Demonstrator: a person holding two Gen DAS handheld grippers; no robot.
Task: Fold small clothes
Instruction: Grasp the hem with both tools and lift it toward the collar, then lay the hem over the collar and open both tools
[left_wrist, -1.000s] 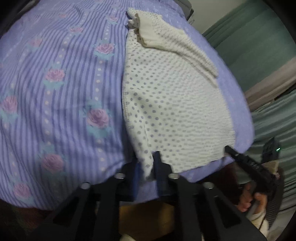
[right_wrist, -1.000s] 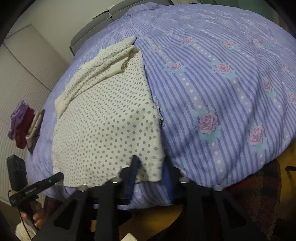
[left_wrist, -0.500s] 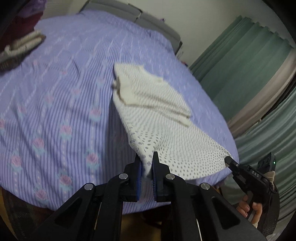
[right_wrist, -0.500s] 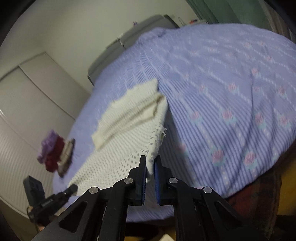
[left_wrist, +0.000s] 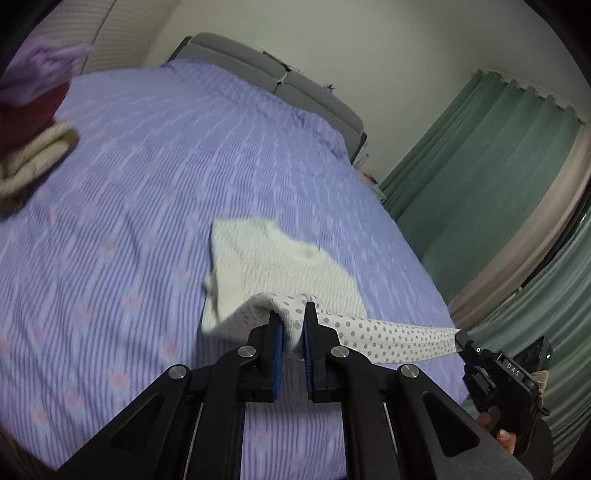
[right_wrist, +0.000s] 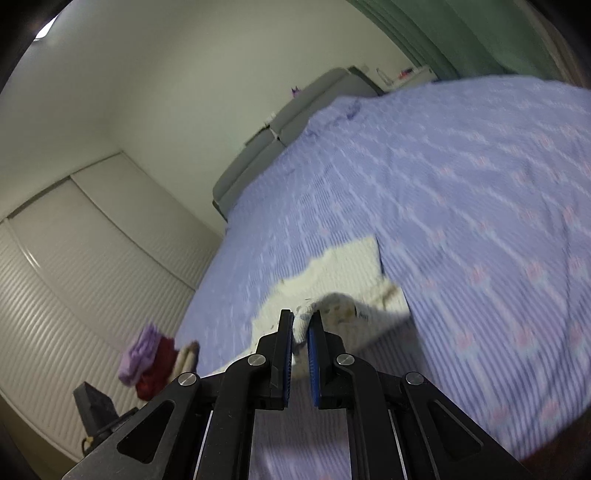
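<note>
A small cream garment with grey polka dots (left_wrist: 280, 266) lies on the purple striped bedspread (left_wrist: 147, 184). My left gripper (left_wrist: 292, 321) is shut on its near left hem corner and holds it lifted. My right gripper (right_wrist: 302, 320) is shut on the other hem corner; it also shows in the left wrist view (left_wrist: 461, 338). The hem (left_wrist: 388, 338) is stretched taut between them, raised over the garment's upper part (right_wrist: 351, 266), which rests flat on the bed.
A pile of folded clothes, purple, dark red and beige (left_wrist: 29, 122), sits at the bed's far left edge, also in the right wrist view (right_wrist: 155, 358). Grey headboard (left_wrist: 280, 81) at the back. Green curtains (left_wrist: 498, 184) on the right. White closet doors (right_wrist: 74, 258).
Both grippers have shut on the hem corners, lifted them off the bed and carried the hem up and forward over the garment toward the collar end.
</note>
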